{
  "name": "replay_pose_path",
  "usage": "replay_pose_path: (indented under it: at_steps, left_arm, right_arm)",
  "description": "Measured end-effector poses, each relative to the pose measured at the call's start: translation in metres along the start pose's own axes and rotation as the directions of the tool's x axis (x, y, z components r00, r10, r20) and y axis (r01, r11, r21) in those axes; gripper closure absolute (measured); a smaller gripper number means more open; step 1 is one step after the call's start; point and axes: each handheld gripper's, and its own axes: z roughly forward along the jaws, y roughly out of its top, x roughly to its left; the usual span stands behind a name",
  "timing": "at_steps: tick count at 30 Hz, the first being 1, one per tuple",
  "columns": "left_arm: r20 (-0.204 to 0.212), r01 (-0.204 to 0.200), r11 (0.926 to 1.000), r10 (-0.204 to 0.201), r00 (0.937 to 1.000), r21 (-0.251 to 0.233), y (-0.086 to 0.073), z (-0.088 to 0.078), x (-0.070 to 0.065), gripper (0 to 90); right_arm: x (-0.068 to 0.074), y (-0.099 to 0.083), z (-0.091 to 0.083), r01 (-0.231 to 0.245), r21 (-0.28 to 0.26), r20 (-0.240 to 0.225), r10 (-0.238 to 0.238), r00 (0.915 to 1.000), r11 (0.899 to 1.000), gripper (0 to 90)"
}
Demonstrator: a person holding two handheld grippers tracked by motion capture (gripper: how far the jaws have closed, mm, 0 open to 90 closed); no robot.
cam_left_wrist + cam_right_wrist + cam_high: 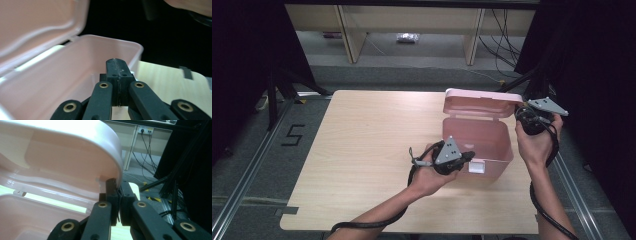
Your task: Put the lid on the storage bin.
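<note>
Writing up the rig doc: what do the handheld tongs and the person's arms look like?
Both tongs, left and right, are black with linked bars, brass-coloured pivot rivets and flat black pads. Each carries a grey three-cornered plate with dark dots and trails a thick black cable. Forearms are bare, with no sleeves or gloves.

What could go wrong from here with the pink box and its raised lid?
1. The right gripper is pinched on only the thin edge of the lid; it could slip off, and the lid would likely drop.
2. The left gripper, jaws shut on nothing, sits at the front rim of the pink box; a falling lid might hit it, or it could nudge the box.
</note>
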Motion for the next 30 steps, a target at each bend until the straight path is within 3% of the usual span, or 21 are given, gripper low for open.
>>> replay_pose_path:
  at_steps: [5, 8, 12, 14, 17, 18, 20, 21, 22, 24, 25, 30]
  left_arm:
    - [-0.052, 0.025, 0.9995, -0.026, 0.9983, -0.021, 0.007, -0.011, 0.020, 90.0]
    - [-0.083, 0.033, 0.9992, -0.035, 0.9959, -0.022, 0.009, -0.016, 0.032, 90.0]
    - [-0.111, 0.033, 0.9991, -0.036, 0.9931, -0.027, 0.012, -0.020, 0.043, 90.0]
    - [-0.125, 0.039, 0.9987, -0.043, 0.9912, -0.032, 0.014, -0.022, 0.047, 90.0]
    - [-0.143, 0.047, 0.9980, -0.052, 0.9884, -0.041, 0.015, -0.024, 0.052, 90.0]
    - [-0.145, 0.046, 0.9981, -0.052, 0.9880, -0.041, 0.015, -0.024, 0.052, 90.0]
    - [-0.150, 0.048, 0.9979, -0.054, 0.9873, -0.043, 0.014, -0.024, 0.052, 90.0]
    - [-0.149, 0.048, 0.9979, -0.054, 0.9874, -0.043, 0.014, -0.024, 0.052, 90.0]
    - [-0.147, 0.046, 0.9981, -0.052, 0.9878, -0.040, 0.014, -0.024, 0.051, 90.0]
    - [-0.147, 0.049, 0.9979, -0.054, 0.9877, -0.042, 0.013, -0.023, 0.051, 90.0]
    - [-0.149, 0.049, 0.9979, -0.054, 0.9873, -0.042, 0.013, -0.023, 0.051, 90.0]
    - [-0.159, 0.051, 0.9976, -0.058, 0.9856, -0.047, 0.014, -0.025, 0.054, 90.0]
  right_arm:
    - [0.001, -0.002, -0.002, -0.007, 0.001, -0.002, 0.007, 1.0000, 1.000, 88.9]
    - [0.000, -0.003, -0.002, 0.021, -0.006, -0.003, -0.021, 0.9998, 1.000, 88.9]
    - [0.002, -0.004, -0.005, -0.002, 0.004, 0.000, 0.002, 1.0000, 1.000, 88.9]
    - [0.000, -0.005, -0.005, 0.028, -0.002, -0.003, -0.028, 0.9996, 1.000, 88.9]
    - [0.003, -0.006, -0.006, -0.004, 0.003, 0.003, 0.004, 1.0000, 1.000, 88.9]
    - [0.001, -0.006, -0.007, 0.024, 0.001, -0.004, -0.024, 0.9997, 1.000, 88.9]
    - [0.004, -0.008, -0.008, -0.004, 0.001, 0.006, 0.004, 1.0000, 1.000, 88.8]
    - [0.001, -0.009, -0.008, 0.027, -0.004, 0.000, -0.027, 0.9996, 1.000, 88.9]
    - [0.002, -0.009, -0.010, 0.009, 0.014, -0.002, -0.009, 1.0000, 1.000, 88.9]
    - [0.002, -0.011, -0.010, 0.031, -0.001, 0.000, -0.031, 0.9995, 1.000, 88.8]
    - [0.004, -0.011, -0.012, 0.008, 0.007, 0.001, -0.008, 1.0000, 1.000, 88.9]
    - [0.003, -0.014, -0.013, 0.033, 0.003, 0.003, -0.033, 0.9994, 0.999, 88.8]
